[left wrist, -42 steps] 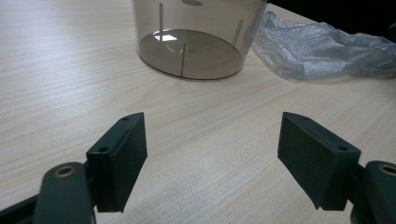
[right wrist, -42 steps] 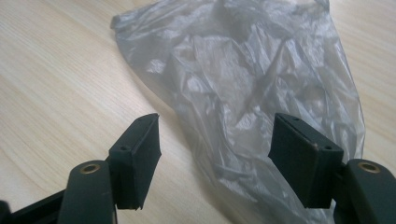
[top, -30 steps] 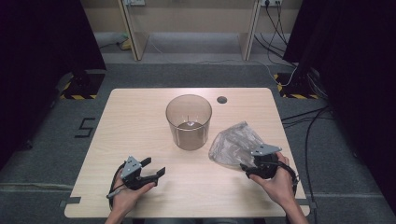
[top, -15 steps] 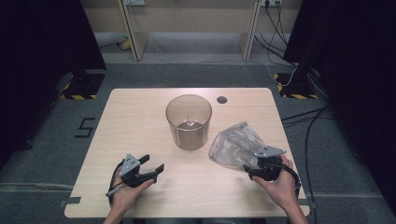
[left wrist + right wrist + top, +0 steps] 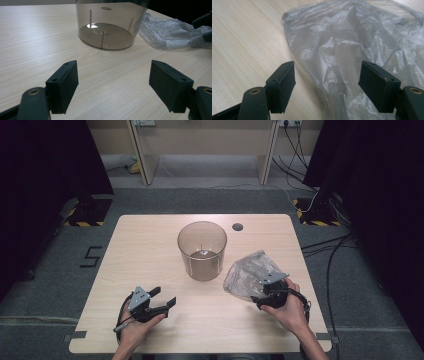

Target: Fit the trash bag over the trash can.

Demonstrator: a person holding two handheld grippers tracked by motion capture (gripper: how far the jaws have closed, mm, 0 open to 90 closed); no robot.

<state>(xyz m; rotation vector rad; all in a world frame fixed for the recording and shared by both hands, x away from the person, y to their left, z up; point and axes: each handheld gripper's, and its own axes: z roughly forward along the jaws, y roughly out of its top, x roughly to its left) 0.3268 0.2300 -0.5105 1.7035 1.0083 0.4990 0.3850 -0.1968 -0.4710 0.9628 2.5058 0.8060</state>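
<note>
Plastic bag [image 5: 352,50] between right gripper [image 5: 327,82] jaws

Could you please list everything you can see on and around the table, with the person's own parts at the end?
Bin: one, clear smoky brown, upright and empty at the table's middle.
Plastic bag: one, clear greyish, crumpled on the table right of the bin.
Table: one, light wood, centre of the high view.
Grommet: one, dark, in the tabletop beyond the bin.
Floor marking: one, a black 5 on the grey carpet left of the table.
Cables: several, black, on the floor at the right.
Left gripper: one, black, jaws open, low over the table's near left.
Right gripper: one, black, jaws open at the plastic bag's near edge.
</note>
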